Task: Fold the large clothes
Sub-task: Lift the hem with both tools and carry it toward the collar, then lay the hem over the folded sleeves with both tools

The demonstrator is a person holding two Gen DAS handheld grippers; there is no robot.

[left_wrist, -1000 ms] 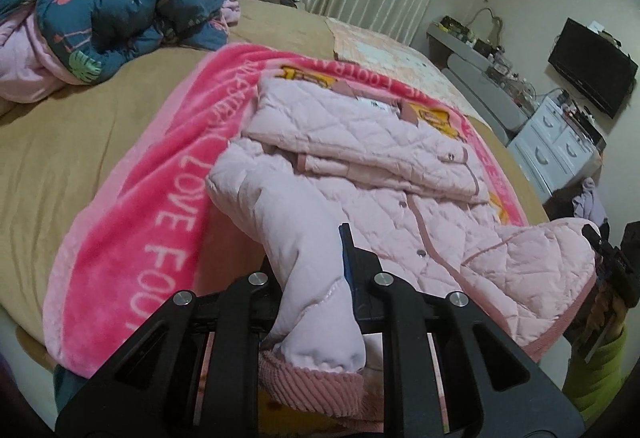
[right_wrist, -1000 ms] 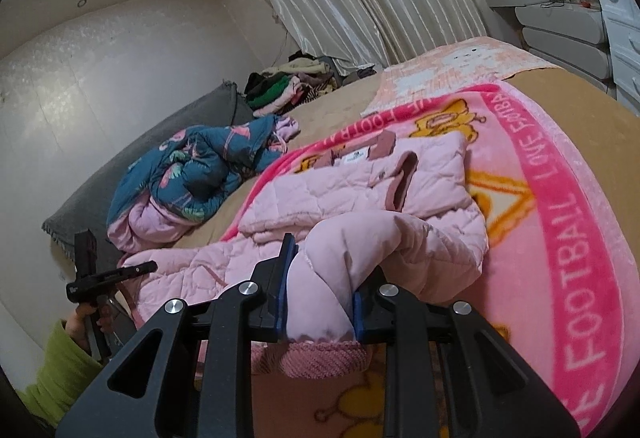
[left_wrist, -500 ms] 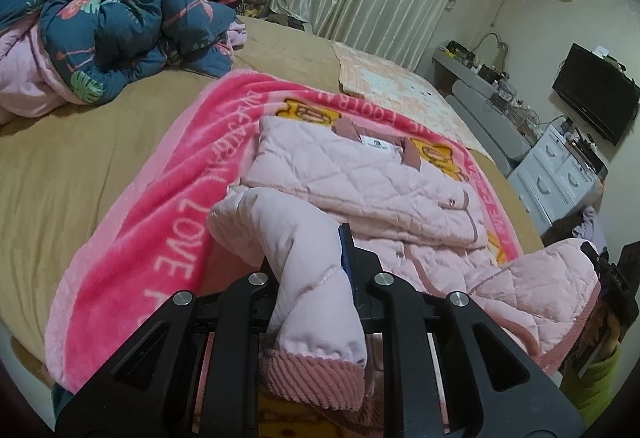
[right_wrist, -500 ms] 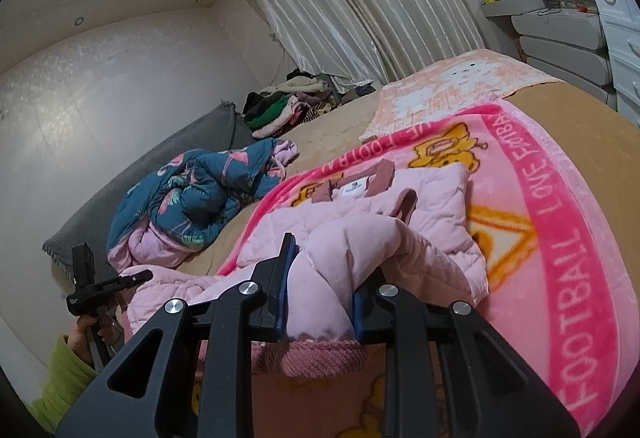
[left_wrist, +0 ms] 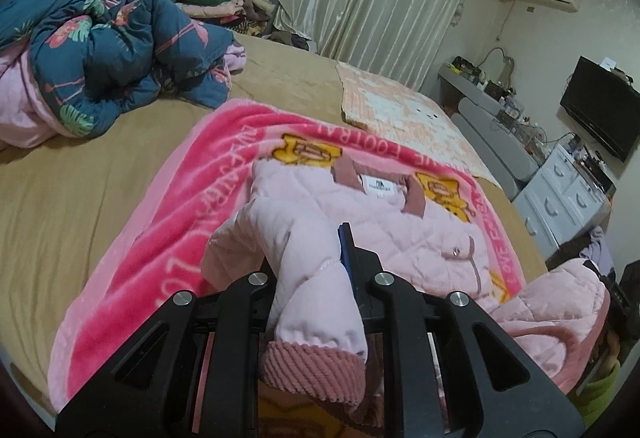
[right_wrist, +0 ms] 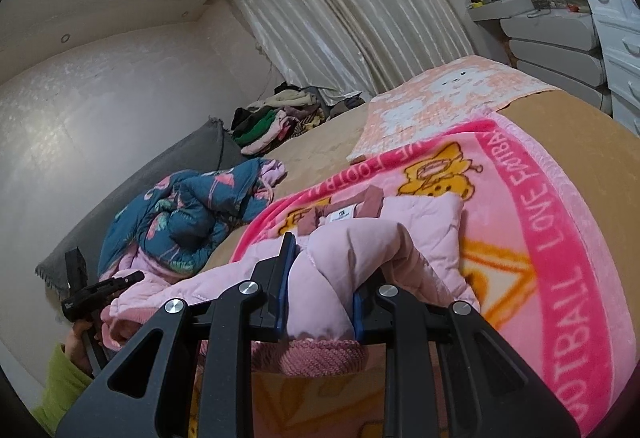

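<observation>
Both grippers have carried the pink jacket's [left_wrist: 420, 234] hem farther toward its collar than a second ago. The left gripper [left_wrist: 310, 270] and right gripper [right_wrist: 320, 290] each clamp a padded fold. The jacket lies on a pink blanket [right_wrist: 560, 238] reading "LOVE FOOTBALL"; bare bed sheet [left_wrist: 80, 178] lies left.

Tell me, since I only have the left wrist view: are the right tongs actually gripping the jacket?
Observer: Yes. In the right wrist view the right tongs are shut on a bunched fold of the pink jacket, and a ribbed cuff hangs just below the pads.
Operator: Can you see my left tongs from that side?
Observer: Yes, the left tongs are at the far left edge, held by a hand in a green sleeve. Jacket fabric reaches right up to them.
</observation>
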